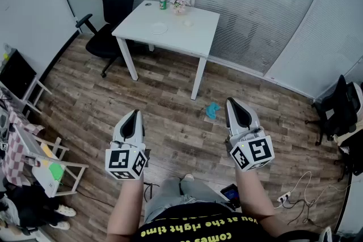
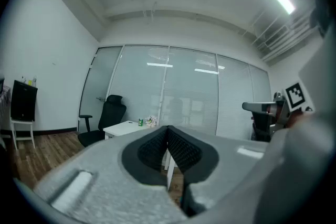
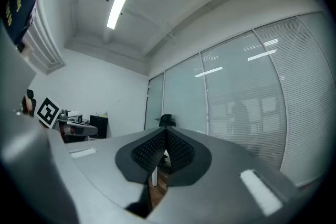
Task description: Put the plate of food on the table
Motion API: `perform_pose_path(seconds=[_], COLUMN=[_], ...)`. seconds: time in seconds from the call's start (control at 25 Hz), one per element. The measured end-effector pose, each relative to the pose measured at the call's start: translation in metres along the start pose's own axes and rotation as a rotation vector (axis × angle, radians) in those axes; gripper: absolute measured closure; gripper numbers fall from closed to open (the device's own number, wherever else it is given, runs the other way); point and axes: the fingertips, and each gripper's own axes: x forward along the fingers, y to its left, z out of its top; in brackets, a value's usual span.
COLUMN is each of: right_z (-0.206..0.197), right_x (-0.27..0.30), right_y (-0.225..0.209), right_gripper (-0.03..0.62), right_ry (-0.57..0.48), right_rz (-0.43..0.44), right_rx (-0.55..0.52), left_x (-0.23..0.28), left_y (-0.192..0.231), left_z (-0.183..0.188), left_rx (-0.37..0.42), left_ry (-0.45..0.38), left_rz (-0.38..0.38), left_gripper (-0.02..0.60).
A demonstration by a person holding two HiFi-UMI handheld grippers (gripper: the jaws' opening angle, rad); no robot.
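Both grippers are down low over the wood floor, well away from everything. The left gripper point(image 1: 134, 114) has its jaws pressed together with nothing in them, and the right gripper point(image 1: 231, 102) is the same, pinched closed and empty.

The plate point(image 1: 159, 28) already sits on the white table point(image 1: 198, 38) across the room, toward its near left part. It's too small to tell if there's food on it. At the back edge of the table there's a green can point(image 1: 163, 3) standing upright, and just beside it a little bunch of flowers point(image 1: 180, 1); what they're standing in I can't make out. A black office chair point(image 1: 116, 0) sits at the table's left end.
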Motion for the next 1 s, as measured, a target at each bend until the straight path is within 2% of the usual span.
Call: perform_pose_path(seconds=[0.12, 0.56, 0.8, 1.0], right_z=[0.003, -0.002, 0.0, -0.001], right_x=[0.001, 0.01, 0.021, 0.036], right_y=[0.0, -0.018, -0.039, -0.06], right_gripper=[0.589, 0.589, 0.589, 0.589], right_ry=[0.003, 0.003, -0.017, -0.025], right_rz=[0.007, 0.023, 0.043, 0.066], right_rx=[0.0, 0.008, 0.035, 0.046], left_x=[0.002, 0.017, 0.039, 0.058], left_y=[-0.002, -0.007, -0.014, -0.018], left_z=[-0.001, -0.003, -0.005, -0.006], left_rx=[0.023, 0.03, 0.066, 0.067], left_ry=[0.007, 0.01, 0.012, 0.009], left_rz=[0.004, 0.027, 0.055, 0.077], left_gripper=[0.581, 0.581, 0.58, 0.58])
